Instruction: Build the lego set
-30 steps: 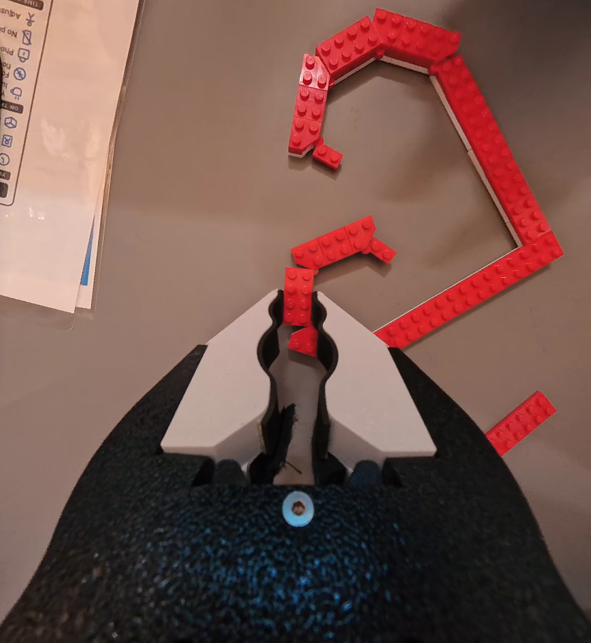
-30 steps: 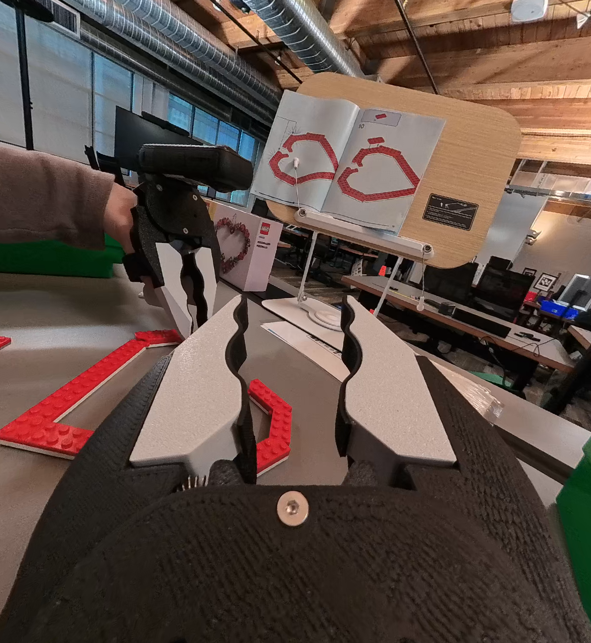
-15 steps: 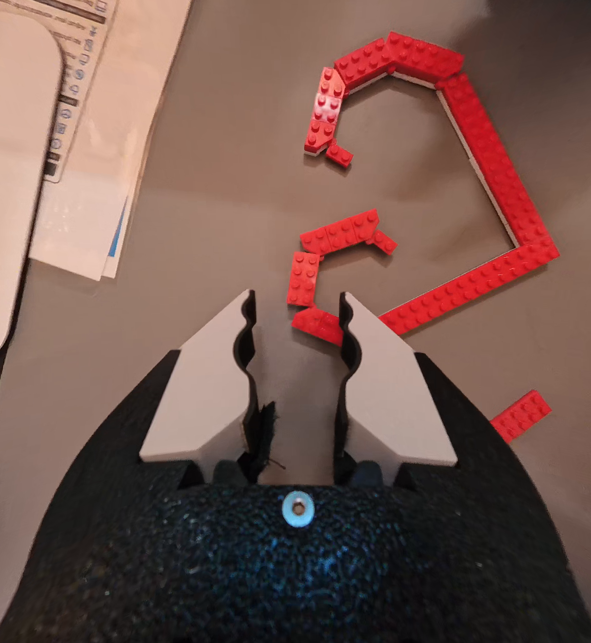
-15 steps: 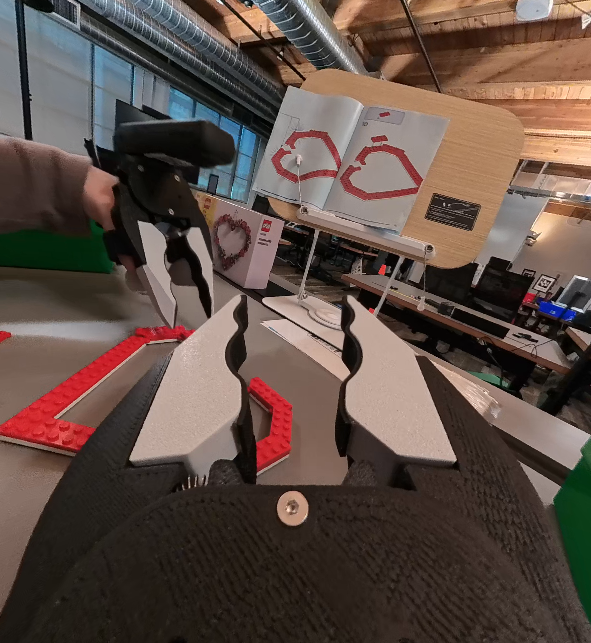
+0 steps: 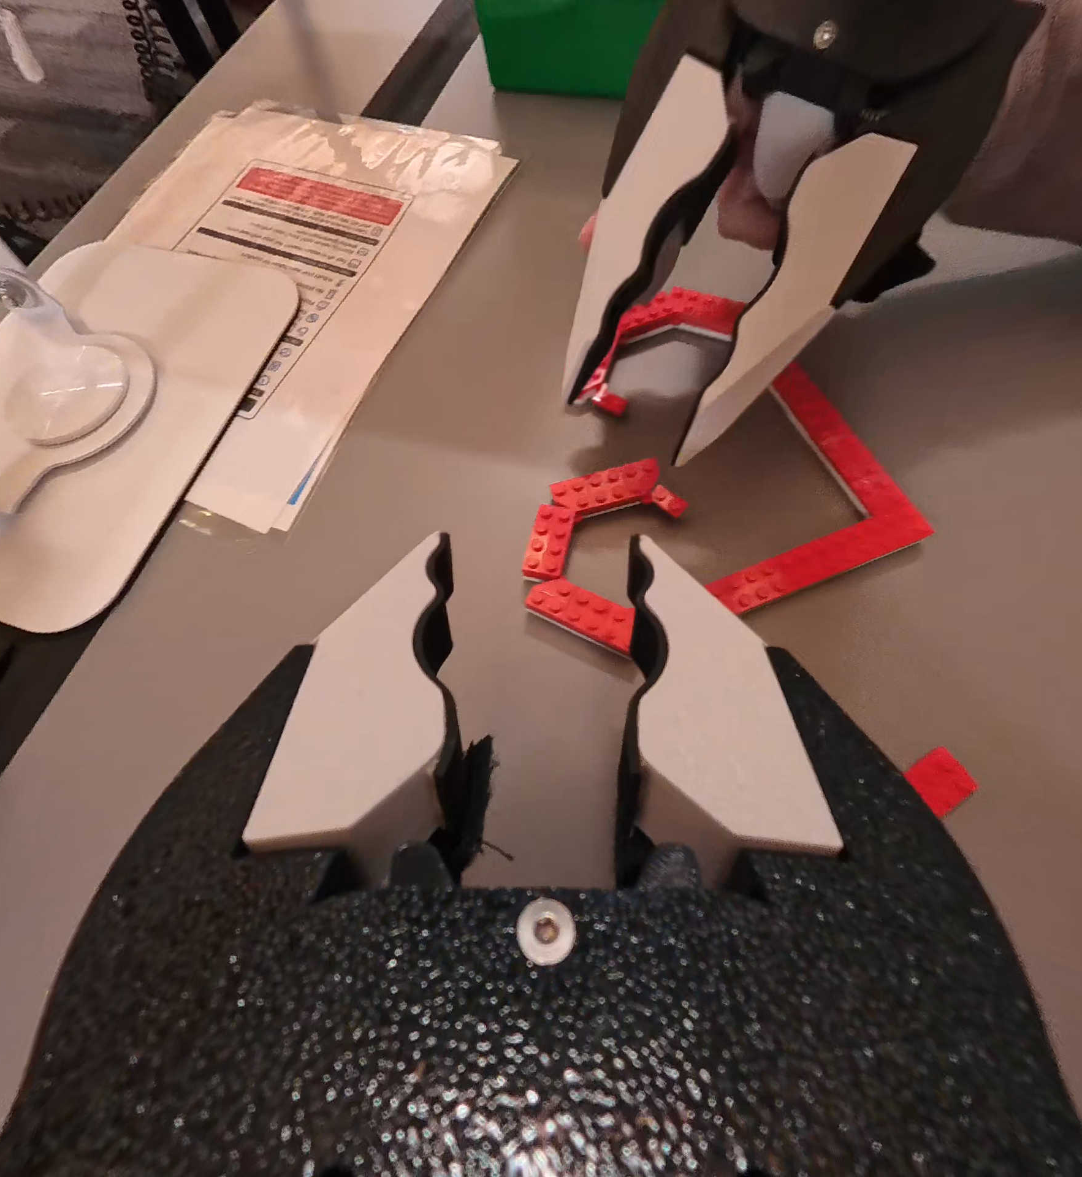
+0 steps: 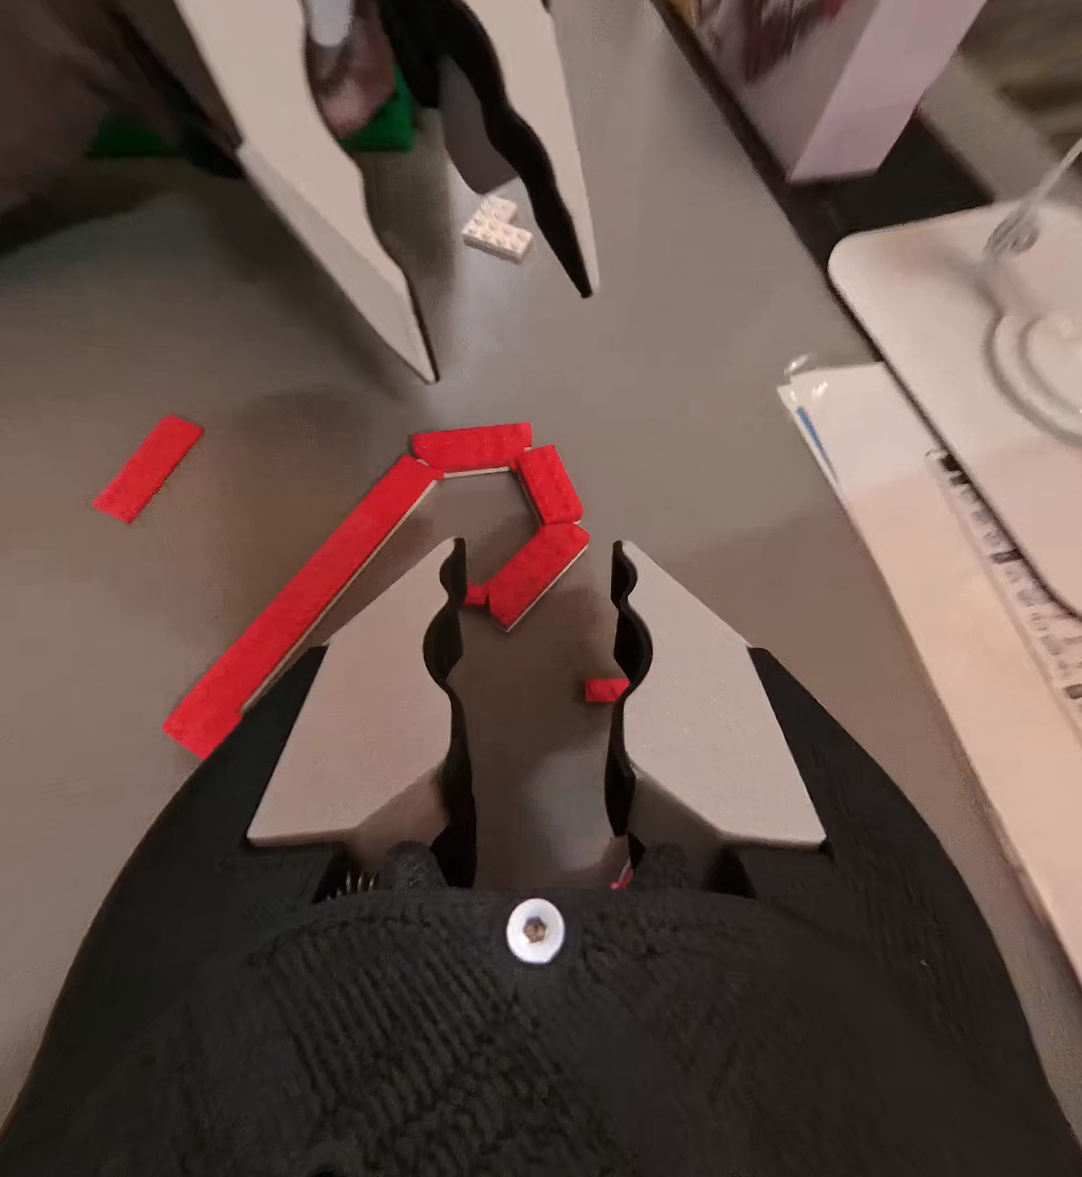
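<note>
Lego heart outline (image 5: pixel 844 484), red over white, is seen lying flat on the grey surface (image 5: pixel 462 446), unclosed at one lobe. A curved red segment (image 5: pixel 579 554) is set just beside its long straight side, apart from the rest. One loose red plate (image 6: pixel 146 468) is noted well apart; a small white piece (image 6: pixel 497 230) lies farther off.

Left hand-held gripper (image 5: pixel 538 541) is held above the surface, jaws wide apart, nothing gripped; the curved segment is seen just ahead of its tips. Right hand-held gripper (image 6: pixel 535 548) is likewise spread wide and empty, poised over the outline's upper lobe. Papers (image 5: pixel 309 255) and a white stand base (image 5: pixel 111 407) are recorded at the edge.
</note>
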A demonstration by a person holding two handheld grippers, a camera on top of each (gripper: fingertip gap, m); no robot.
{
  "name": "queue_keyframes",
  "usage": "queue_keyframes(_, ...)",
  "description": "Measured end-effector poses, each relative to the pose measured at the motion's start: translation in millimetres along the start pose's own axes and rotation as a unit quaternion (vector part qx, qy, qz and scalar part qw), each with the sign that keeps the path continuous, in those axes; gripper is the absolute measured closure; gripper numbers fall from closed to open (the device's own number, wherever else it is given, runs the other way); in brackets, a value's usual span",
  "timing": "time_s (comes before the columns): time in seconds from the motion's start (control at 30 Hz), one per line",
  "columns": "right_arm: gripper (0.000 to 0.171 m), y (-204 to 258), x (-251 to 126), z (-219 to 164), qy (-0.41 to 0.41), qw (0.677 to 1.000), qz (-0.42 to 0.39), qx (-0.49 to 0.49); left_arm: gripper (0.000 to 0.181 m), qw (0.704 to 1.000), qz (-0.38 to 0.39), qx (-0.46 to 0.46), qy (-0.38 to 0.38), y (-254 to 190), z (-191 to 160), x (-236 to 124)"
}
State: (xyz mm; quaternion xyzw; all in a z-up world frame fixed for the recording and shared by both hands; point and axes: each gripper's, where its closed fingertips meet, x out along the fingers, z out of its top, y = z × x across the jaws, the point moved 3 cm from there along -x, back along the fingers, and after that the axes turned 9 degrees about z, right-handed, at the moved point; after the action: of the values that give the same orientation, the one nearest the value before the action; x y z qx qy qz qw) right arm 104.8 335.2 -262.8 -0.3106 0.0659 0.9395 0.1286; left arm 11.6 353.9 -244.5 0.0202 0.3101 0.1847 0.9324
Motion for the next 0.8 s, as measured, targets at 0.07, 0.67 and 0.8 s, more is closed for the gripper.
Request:
queue_keyframes(0.07, 0.126, -7, 8, 2, 0.022, 0.999, -0.002, 0.044, 0.128, 1.0, 0.012, 0.005, -0.006, 6, 0, 0)
queue_keyframes(0.67, 0.137, -10, 33, -11, 0.191, 0.977, -0.001, 0.096, 0.13, 0.999, 0.034, 0.023, 0.002, 15, -9, 1)
queue_keyframes(0.8, 0.136, -12, 37, -12, 0.197, 0.975, -0.019, 0.104, 0.13, 0.999, 0.029, 0.018, -0.003, 15, -9, 1)
